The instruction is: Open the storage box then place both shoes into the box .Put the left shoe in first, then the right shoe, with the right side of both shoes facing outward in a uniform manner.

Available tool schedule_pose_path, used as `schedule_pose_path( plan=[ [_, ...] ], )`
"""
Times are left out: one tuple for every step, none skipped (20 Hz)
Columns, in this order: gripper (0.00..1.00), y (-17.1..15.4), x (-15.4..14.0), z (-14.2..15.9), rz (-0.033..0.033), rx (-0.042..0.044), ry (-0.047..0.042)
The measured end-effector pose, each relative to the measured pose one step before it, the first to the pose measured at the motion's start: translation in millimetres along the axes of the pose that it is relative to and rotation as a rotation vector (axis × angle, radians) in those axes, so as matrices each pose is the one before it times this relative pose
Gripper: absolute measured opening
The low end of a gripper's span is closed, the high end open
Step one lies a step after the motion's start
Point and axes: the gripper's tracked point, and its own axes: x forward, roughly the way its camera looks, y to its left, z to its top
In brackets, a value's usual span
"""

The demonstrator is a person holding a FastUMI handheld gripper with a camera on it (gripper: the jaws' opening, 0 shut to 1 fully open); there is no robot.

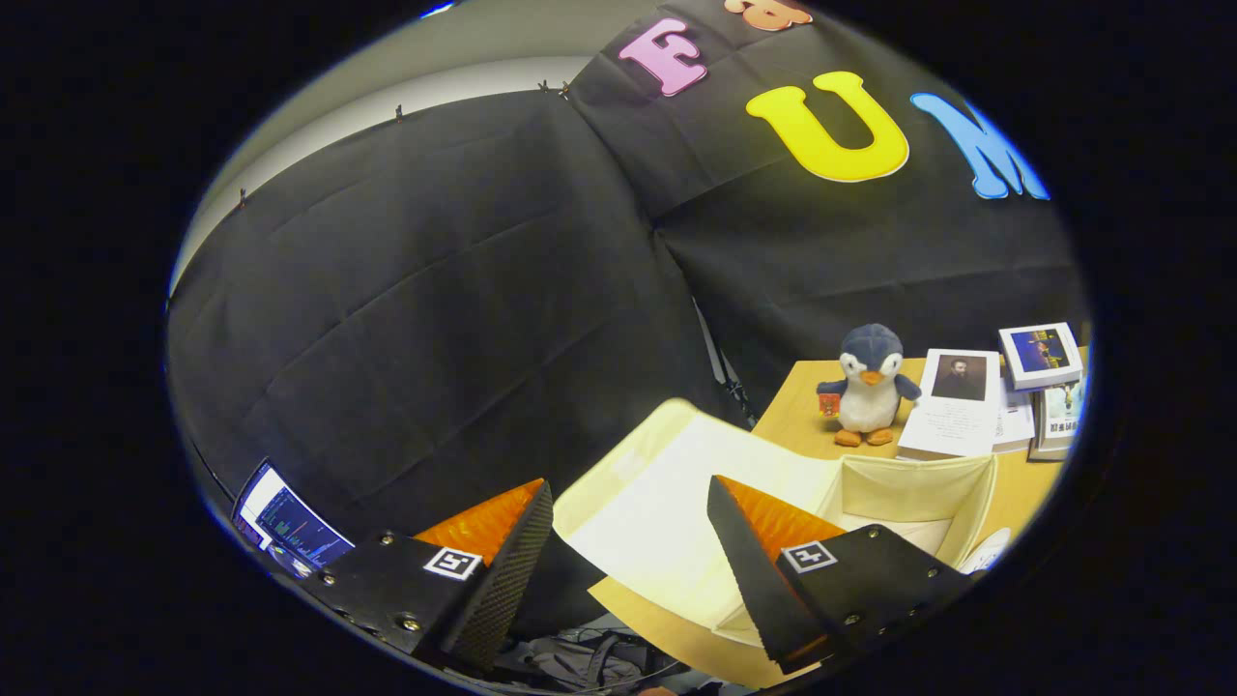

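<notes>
- We see the gripper [628,561] with its fingers spread wide apart and nothing between them; they hang over the near left edge of the table [802,411].
- The storage box [918,493], a cream fabric one, stands on the table just beyond the right finger. Its lid [667,503] is swung back to the left and lies flat, reaching out past the table edge between the two fingers, so we judge the opening step done.
- What we can see of the box's inside looks bare: pale walls and a strip of floor, no shoe in it.
- So both placements seem to be left: the left shoe first, then the right, each with its right side outward.
- A small pale shape at the box's right near corner is cut off; we cannot tell what it is.
- The right finger hides the near part of the box's inside, so we cannot vouch for that corner.
- Farther back on the table stand a plush penguin [870,382] and some books [952,406], clear of the box.
</notes>
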Motion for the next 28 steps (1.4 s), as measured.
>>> schedule_pose_path(
  plan=[
    [0.97,-9.78,-5.02,2.02,-0.02394,-0.0086,-0.00994],
    [0.97,-10.48,-6.72,1.16,-0.02093,-0.00488,-0.00875],
    [0.98,-10.44,-6.36,2.39,-0.02031,-0.00195,-0.00761],
    [0.97,-12.46,-7.63,1.0,-0.02538,0.00141,-0.0067],
    [0.97,-12.53,-8.35,0.76,-0.02631,0.00423,-0.00408],
    [0.97,-12.17,-7.97,1.39,-0.02402,0.00723,-0.00423],
    [0.97,-11.14,-7.69,-0.2,-0.02454,0.0071,-0.00552],
    [0.97,-15.28,-7.56,-0.73,-0.02789,0.0069,-0.00252],
    [0.97,-15.24,-6.47,-0.77,-0.02714,0.00548,-0.00138],
    [0.97,-14.08,-6.74,-1.02,-0.02734,0.0067,-0.0015],
    [0.97,-14.91,-5.88,-1.3,-0.02621,0.00752,-0.00041],
    [0.97,-14.23,-6.71,-1.86,-0.02596,0.00817,0.00048],
    [0.97,-14.65,-5.55,-1.86,-0.02593,0.00863,0.00189],
    [0.97,-14.13,-3.61,-3.17,-0.02511,0.00834,0.00197],
    [0.97,-13.94,-3.64,-3.0,-0.02393,0.00687,0.00363],
    [0.97,-14.04,-2.85,-4.66,-0.0264,0.00247,0.00297],
    [0.97,-15.81,-2.2,-4.98,-0.02746,0.00025,0.00587],
    [0.97,-15.51,0.58,-8.06,-0.0268,0.00119,0.01181],
    [0.97,-14.98,2.24,-7.15,-0.02219,0.00274,0.01255],
    [0.98,-13.12,1.17,-7.07,-0.01998,0.00383,0.01185],
    [0.98,-12.48,1.51,-7.31,-0.02122,0.00341,0.01416],
    [0.98,-11.23,2.48,-8.74,-0.01921,0.00317,0.01753],
    [0.97,-11.0,2.83,-8.09,-0.01867,0.00356,0.01905],
    [0.98,-9.79,3.82,-9.17,-0.01388,0.00416,0.02161],
    [0.98,-9.28,3.92,-8.44,-0.01251,0.00502,0.02046],
    [0.98,-7.92,5.07,-8.36,-0.011,0.00688,0.01892],
    [0.98,-7.23,5.27,-8.56,-0.00851,0.00396,0.02116],
    [0.98,-6.66,4.21,-8.93,-0.00778,0.00157,0.01985]
  ],
)
